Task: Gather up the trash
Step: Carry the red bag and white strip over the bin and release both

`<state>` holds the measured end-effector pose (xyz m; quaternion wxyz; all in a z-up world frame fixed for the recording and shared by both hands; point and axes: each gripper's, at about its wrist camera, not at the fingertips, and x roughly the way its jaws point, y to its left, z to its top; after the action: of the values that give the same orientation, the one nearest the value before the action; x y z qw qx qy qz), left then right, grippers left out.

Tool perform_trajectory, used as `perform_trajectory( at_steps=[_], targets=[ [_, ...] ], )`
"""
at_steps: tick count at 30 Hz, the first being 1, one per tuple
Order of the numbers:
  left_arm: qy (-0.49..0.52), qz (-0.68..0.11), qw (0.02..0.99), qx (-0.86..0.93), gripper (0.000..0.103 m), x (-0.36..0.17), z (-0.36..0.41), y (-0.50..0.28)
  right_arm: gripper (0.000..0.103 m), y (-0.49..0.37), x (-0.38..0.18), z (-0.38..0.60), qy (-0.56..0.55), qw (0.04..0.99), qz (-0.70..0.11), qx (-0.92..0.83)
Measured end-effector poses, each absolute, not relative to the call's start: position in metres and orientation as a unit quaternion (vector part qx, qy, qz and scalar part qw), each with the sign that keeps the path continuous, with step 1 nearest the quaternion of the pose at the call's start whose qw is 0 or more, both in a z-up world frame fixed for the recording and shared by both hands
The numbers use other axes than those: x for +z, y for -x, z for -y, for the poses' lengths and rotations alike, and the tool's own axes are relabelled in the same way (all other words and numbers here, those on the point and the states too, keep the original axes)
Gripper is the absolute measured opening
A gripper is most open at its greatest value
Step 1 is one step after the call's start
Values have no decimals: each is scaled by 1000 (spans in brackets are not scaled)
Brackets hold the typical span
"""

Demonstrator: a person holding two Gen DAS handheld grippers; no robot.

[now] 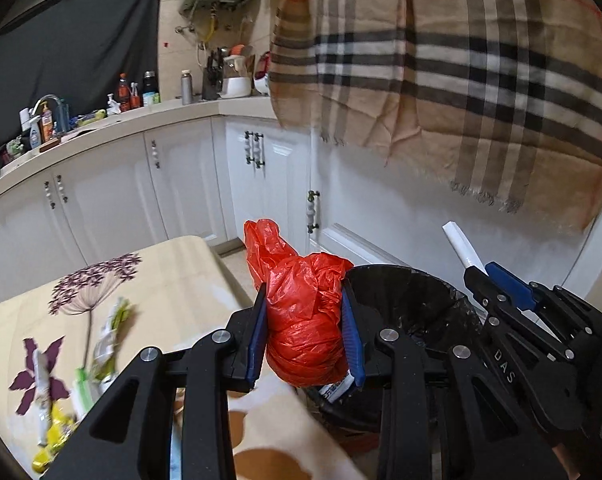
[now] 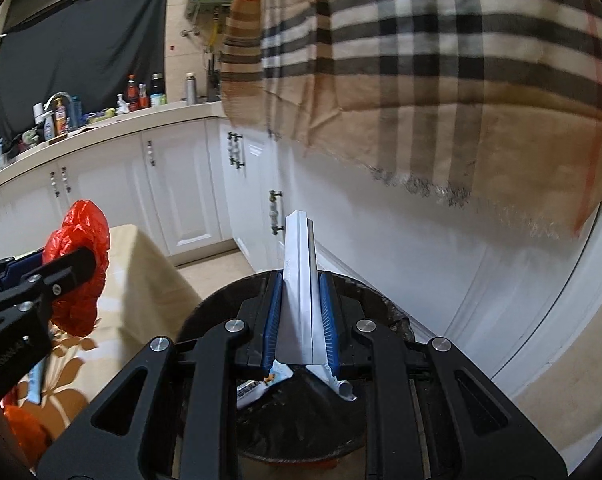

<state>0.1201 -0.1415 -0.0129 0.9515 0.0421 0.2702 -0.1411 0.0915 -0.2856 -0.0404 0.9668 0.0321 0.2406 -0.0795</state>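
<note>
Looking down my left wrist cam first: my left gripper (image 1: 307,332) has its blue pads squeezed onto a crumpled red plastic bag (image 1: 301,320), held up right at the near rim of the black bin (image 1: 413,292), which has a dark liner. Can't really make out what's in the bin from here. Off to the right, my right gripper (image 1: 477,270) pokes over the bin with a folded white paper (image 1: 461,244). On the left, the floral tablecloth (image 1: 173,280) has green, white and yellow wrappers (image 1: 101,344) lying on it, kinda blurry. Behind are white cabinets (image 1: 181,176) and a plaid cloth (image 1: 441,72) hanging above.

Right wrist cam: right gripper (image 2: 301,316) is clamped narrow on the folded white paper (image 2: 299,280), standing upright directly over the bin (image 2: 205,312). Some scraps of white paper litter (image 2: 257,390) sit inside, below the jaws. Left gripper (image 2: 67,264) with the red bag (image 2: 81,280) is on the left over the table edge. Countertop (image 2: 113,126) clutter of bottles in the back.
</note>
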Motion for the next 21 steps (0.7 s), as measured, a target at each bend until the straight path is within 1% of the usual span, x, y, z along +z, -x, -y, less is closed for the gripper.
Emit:
perform_trajectory(
  at_steps=[13,14,15,16,17,19,21],
  targets=[
    [-64,-318,934,-148,34,-45,176,-170,20,-124,-72,308,-54,957,-263,-110],
    [-63,-324,932,-149,37,-46,177,-173,22,-126,-74,310,-54,956,-264,-113],
    [-61,-328,931,-151,39,-46,178,-176,30,-129,-77,312,-57,955,-267,-115],
    [-60,-329,931,-149,44,-46,178,-177,33,-131,-80,314,-60,954,-270,-115],
    [-60,-328,931,-147,49,-46,178,-178,33,-131,-82,316,-62,954,-271,-117],
    [-56,-326,932,-144,55,-46,177,-179,33,-133,-84,319,-64,952,-272,-120],
    [-51,-326,933,-142,55,-45,175,-180,34,-131,-84,320,-68,953,-271,-121]
  ],
)
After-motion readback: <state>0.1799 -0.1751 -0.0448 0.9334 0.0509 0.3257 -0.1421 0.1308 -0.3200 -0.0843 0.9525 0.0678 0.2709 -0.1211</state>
